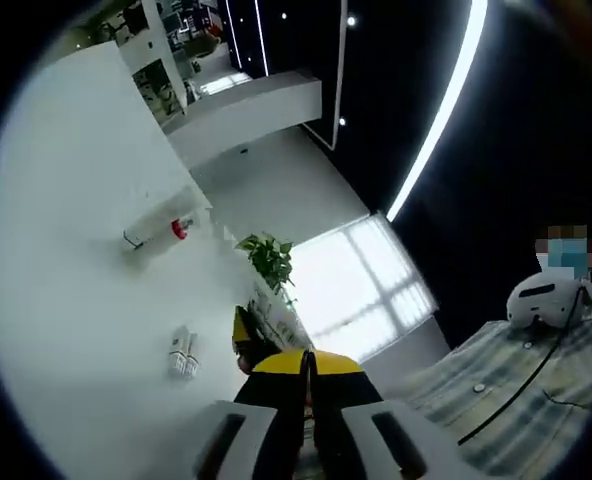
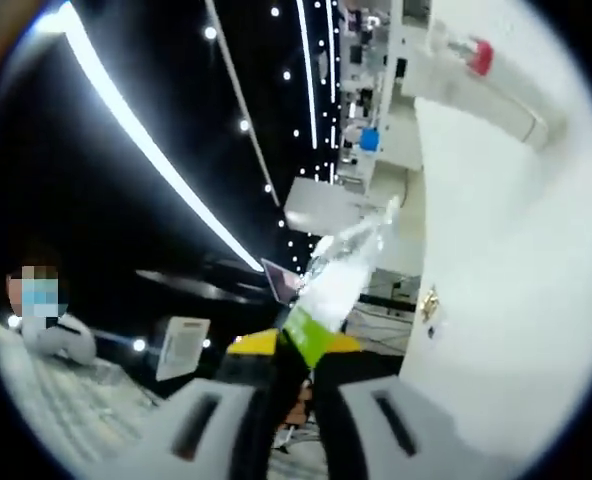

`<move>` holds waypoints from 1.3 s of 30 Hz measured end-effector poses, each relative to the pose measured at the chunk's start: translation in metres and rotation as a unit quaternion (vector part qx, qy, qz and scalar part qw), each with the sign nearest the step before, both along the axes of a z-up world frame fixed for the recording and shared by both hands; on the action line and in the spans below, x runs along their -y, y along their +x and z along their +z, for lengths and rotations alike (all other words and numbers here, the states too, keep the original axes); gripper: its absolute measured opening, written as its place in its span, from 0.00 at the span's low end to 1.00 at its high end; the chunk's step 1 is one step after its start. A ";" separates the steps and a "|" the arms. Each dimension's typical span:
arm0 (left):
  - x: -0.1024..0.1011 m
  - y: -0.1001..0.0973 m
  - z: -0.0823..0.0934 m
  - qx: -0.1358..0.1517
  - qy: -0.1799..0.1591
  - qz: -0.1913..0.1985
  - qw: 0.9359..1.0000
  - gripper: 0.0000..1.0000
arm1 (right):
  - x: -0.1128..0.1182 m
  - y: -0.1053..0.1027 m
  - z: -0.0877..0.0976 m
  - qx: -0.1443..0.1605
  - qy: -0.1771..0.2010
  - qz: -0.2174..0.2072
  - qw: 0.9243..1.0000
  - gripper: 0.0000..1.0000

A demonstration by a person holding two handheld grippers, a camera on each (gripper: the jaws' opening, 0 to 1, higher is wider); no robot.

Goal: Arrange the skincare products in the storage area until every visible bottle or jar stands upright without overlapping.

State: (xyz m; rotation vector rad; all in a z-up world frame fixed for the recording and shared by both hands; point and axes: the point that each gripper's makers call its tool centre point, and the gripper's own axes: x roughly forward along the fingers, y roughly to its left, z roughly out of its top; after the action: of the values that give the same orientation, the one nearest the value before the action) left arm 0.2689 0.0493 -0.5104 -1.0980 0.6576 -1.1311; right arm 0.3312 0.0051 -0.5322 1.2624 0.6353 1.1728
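Note:
My right gripper (image 2: 296, 358) is shut on a clear bottle (image 2: 341, 270) with a green label band. The bottle juts up and to the right from between the yellow-tipped jaws, raised in the air against a dark ceiling. My left gripper (image 1: 309, 365) is shut, its yellow tips pressed together with nothing visible between them. It points up at a white wall and a ceiling. No storage area or other skincare product is in sight.
A white cylinder with a red cap (image 1: 166, 230) (image 2: 481, 70) is fixed to the white wall (image 1: 76, 300). A leafy plant (image 1: 271, 260) stands beside a bright window (image 1: 366, 290). A person in a plaid shirt (image 1: 516, 370) is close on the right.

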 end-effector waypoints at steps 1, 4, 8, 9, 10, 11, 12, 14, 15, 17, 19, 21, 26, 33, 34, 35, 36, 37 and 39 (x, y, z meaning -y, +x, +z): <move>0.000 -0.001 -0.005 0.003 0.013 0.002 1.000 0.00 | 0.001 0.000 0.000 -0.001 -0.001 0.002 1.000 0.04; -0.001 -0.002 -0.016 -0.005 0.031 0.007 0.999 0.01 | 0.004 -0.001 -0.001 0.013 -0.016 0.003 1.000 0.02; -0.001 0.000 -0.024 -0.012 0.042 0.018 0.999 0.15 | 0.002 -0.005 -0.007 0.033 -0.048 0.016 0.998 0.01; -0.001 0.001 -0.025 -0.012 0.042 0.019 0.999 0.18 | 0.000 -0.007 -0.009 0.039 -0.057 0.021 0.997 0.01; 0.000 0.002 -0.026 -0.015 0.043 0.021 0.999 0.20 | -0.002 -0.010 -0.009 0.041 -0.061 0.028 0.997 0.00; -0.001 0.002 -0.026 -0.015 0.043 0.023 0.999 0.22 | -0.004 -0.012 -0.008 0.044 -0.064 0.033 0.996 0.00; -0.001 0.004 -0.027 -0.013 0.046 0.026 0.999 0.25 | -0.006 -0.015 -0.009 0.051 -0.067 0.039 0.996 0.00; 0.003 0.005 -0.027 -0.012 0.047 0.028 0.998 0.29 | -0.010 -0.020 -0.010 0.059 -0.078 0.049 0.994 0.00; 0.004 0.005 -0.027 -0.010 0.050 0.027 0.998 0.30 | -0.013 -0.024 -0.010 0.063 -0.081 0.059 0.993 0.00; 0.009 0.005 -0.031 -0.007 0.064 0.018 0.998 0.30 | -0.018 -0.028 -0.007 0.075 -0.082 0.065 0.992 0.00; 0.016 0.003 -0.035 -0.004 0.077 0.007 0.997 0.30 | -0.023 -0.032 -0.002 0.074 -0.073 0.073 0.992 0.00; 0.021 0.001 -0.035 -0.001 0.078 0.002 0.997 0.26 | -0.027 -0.035 0.003 0.082 -0.067 0.078 0.991 0.00; 0.026 -0.003 -0.031 0.003 0.064 -0.014 0.998 0.07 | -0.036 -0.043 0.006 0.107 -0.078 0.097 0.986 0.00; 0.023 -0.007 -0.026 0.017 0.050 -0.022 0.998 0.03 | -0.037 -0.046 0.012 0.129 -0.080 0.106 0.983 0.01; 0.023 -0.008 -0.025 0.021 0.050 -0.023 0.998 0.02 | -0.036 -0.045 0.014 0.134 -0.079 0.103 0.982 0.02; 0.023 -0.009 -0.025 0.023 0.050 -0.027 0.998 0.02 | -0.034 -0.043 0.015 0.135 -0.078 0.098 0.983 0.05; 0.023 -0.012 -0.025 0.022 0.050 -0.033 0.998 0.02 | -0.033 -0.039 0.017 0.134 -0.076 0.090 0.984 0.09; 0.024 -0.013 -0.027 0.025 0.054 -0.036 0.998 0.02 | -0.031 -0.032 0.021 0.130 -0.073 0.075 0.986 0.12; 0.026 -0.018 -0.029 0.024 0.060 -0.046 0.997 0.02 | -0.028 -0.027 0.024 0.131 -0.073 0.071 0.986 0.13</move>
State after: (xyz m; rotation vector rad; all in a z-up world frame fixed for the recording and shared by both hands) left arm 0.2511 0.0228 -0.5396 -0.9426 0.7342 -1.1771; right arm 0.3046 0.0331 -0.5078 0.9322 0.6104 1.3568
